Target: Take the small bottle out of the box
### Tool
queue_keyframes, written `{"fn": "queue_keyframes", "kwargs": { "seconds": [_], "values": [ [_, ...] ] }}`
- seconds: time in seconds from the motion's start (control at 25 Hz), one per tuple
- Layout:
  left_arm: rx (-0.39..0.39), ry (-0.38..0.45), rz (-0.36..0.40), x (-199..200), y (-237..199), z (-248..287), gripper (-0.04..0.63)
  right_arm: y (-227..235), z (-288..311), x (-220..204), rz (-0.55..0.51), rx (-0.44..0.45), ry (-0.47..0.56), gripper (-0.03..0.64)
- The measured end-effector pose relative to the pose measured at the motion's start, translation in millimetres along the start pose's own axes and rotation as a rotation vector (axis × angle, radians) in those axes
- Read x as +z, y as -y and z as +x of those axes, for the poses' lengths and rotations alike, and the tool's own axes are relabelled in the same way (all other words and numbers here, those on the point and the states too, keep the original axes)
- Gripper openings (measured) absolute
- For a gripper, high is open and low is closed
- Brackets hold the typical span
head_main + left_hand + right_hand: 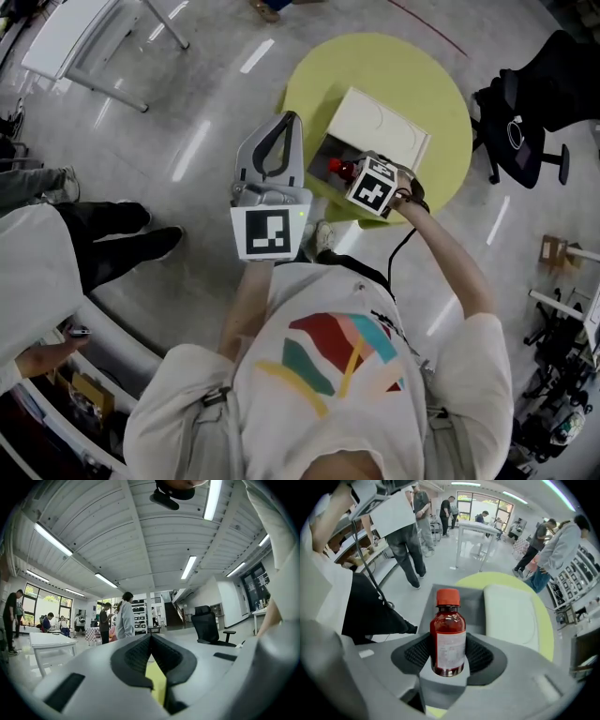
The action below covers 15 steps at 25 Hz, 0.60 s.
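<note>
Black chair [530,112] beside yellow table [441,75] (small bottle [447,634] by box [380,122]).

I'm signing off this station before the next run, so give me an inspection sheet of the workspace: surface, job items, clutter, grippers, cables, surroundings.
Surface: round yellow-green table.
Job's things: white box open on the table; small red bottle with a red cap and a label, held over the box.
Clutter: nothing seen on the table.
Grippers: right gripper shut on the bottle; left gripper shut and empty, held left of the box.
Cables: black cable trailing from the right gripper.
Surroundings: black office chair, white table, people standing nearby.
</note>
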<state>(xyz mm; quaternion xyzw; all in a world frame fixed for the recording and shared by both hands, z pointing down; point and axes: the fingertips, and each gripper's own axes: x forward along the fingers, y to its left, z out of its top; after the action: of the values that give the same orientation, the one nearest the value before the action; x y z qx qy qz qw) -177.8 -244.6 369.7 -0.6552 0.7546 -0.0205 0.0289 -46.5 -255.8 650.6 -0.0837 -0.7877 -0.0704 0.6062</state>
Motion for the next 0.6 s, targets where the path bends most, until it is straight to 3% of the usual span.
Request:
{"fn": "queue_keyframes", "kwargs": {
  "seconds": [0.16, 0.4, 0.6],
  "values": [
    [-0.018, 0.020, 0.008, 13.7, 5.4, 4.5, 0.014, 21.8, -41.8, 25.6, 0.064, -0.109, 0.156, 0.213],
    [-0.067, 0.062, 0.021, 45.9, 22.4, 13.2, 0.014, 56.3, -148.7, 59.9, 0.221, -0.305, 0.479, 0.213],
    [-0.118, 0.090, 0.031, 70.1, 42.9, 15.2, 0.015, 73.3, -241.2, 62.7, 0.331, -0.497, 0.714, 0.213]
  ]
}}
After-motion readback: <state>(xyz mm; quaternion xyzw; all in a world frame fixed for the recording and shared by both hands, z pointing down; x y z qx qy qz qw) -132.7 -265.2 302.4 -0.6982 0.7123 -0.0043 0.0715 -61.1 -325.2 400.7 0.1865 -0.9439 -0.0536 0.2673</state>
